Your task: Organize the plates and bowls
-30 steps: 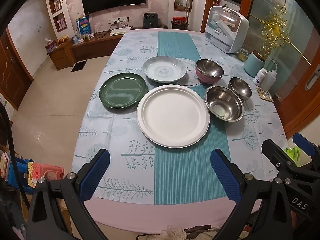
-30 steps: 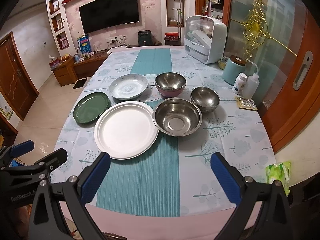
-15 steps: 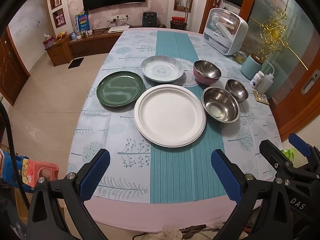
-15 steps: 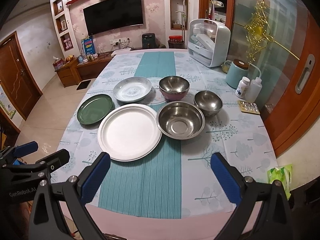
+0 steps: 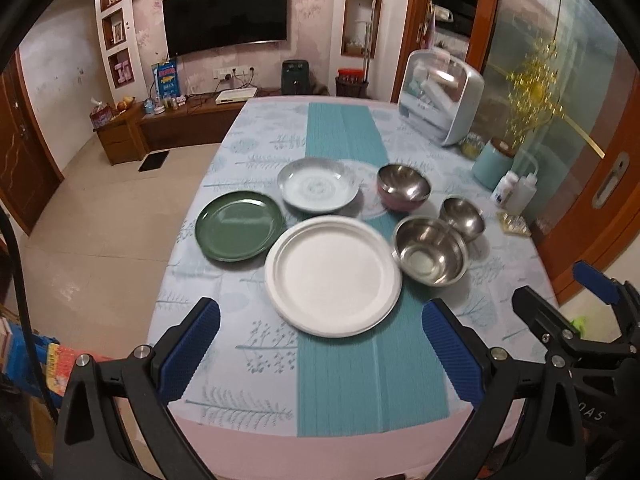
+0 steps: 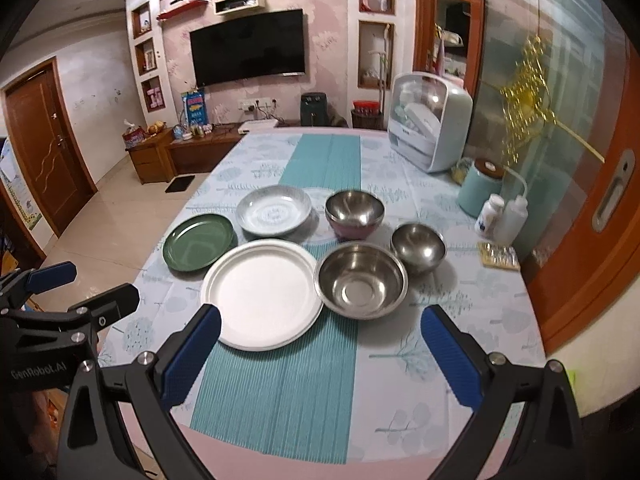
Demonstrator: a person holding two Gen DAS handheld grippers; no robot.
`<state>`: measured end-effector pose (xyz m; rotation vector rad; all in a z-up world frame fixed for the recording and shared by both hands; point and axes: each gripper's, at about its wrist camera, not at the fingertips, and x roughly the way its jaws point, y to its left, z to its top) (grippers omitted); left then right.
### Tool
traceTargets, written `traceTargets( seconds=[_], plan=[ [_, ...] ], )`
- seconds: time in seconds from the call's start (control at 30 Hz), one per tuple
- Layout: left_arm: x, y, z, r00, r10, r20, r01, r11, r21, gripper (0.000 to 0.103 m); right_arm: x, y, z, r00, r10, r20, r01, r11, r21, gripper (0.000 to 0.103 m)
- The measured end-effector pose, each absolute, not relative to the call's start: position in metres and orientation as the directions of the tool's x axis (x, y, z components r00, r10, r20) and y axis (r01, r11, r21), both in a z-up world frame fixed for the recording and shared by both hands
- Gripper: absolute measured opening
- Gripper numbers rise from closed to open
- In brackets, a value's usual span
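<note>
On the table, under a pale leaf-print cloth with a teal runner down its middle, three plates and three steel bowls lie in a loose cluster: a white plate nearest, a green plate to its left, a pale blue plate behind, and to the right a big bowl, a small bowl just behind it, and a pink-sided bowl farther back. A white dish cabinet stands at the far right corner, with a teal canister and two bottles near the right edge. Beyond the table a TV hangs on a pink wall above a low wooden console. The right wrist view adds a brown door at far left and the whole blister pack by the bottles; the left view shows a red and blue clutter on the floor at lower left, too blurred to name. Each view catches the other tool at its edge. The left gripper hangs over the near table edge, jaws spread wide, holding and touching nothing. The right gripper is likewise wide open and empty, over the runner short of the plates.
</note>
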<state>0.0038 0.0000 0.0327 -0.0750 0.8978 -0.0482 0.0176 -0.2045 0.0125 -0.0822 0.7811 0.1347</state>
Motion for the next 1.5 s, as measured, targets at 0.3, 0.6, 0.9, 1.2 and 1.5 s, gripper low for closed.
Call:
traceTargets(
  seconds=[0.3, 0.6, 0.9, 1.2, 1.5],
  plan=[
    [0.008, 0.002, 0.057, 0.654, -0.017, -0.757, -0.054, 0.996, -0.070, 0.101, 0.030, -0.210, 0.036, 0.744, 0.146, -0.652, -0.221, 0.975, -0.034, 0.101],
    [0.014, 0.007, 0.057, 0.604, -0.010, -0.797, -0.083, 0.994, -0.075, 0.101, 0.042, -0.218, 0.043, 0.742, 0.218, -0.634, -0.280, 0.960, 0.002, 0.101],
    [0.016, 0.006, 0.055, 0.609, 0.037, -0.793, -0.154, 0.985, -0.072, 0.101, 0.057, -0.228, 0.033, 0.716, 0.273, -0.642, -0.323, 0.946, 0.042, 0.101],
    [0.025, 0.003, 0.034, 0.580, 0.116, -0.806, -0.158, 0.987, 0.029, 0.101, 0.067, -0.233, 0.015, 0.682, 0.284, -0.674, -0.323, 0.944, 0.070, 0.101],
    [0.055, 0.011, 0.010, 0.554, 0.087, -0.828, -0.122, 0.992, 0.023, 0.101, 0.082, -0.226, -0.008, 0.646, 0.229, -0.728, -0.265, 0.962, 0.068, 0.100]
  ],
)
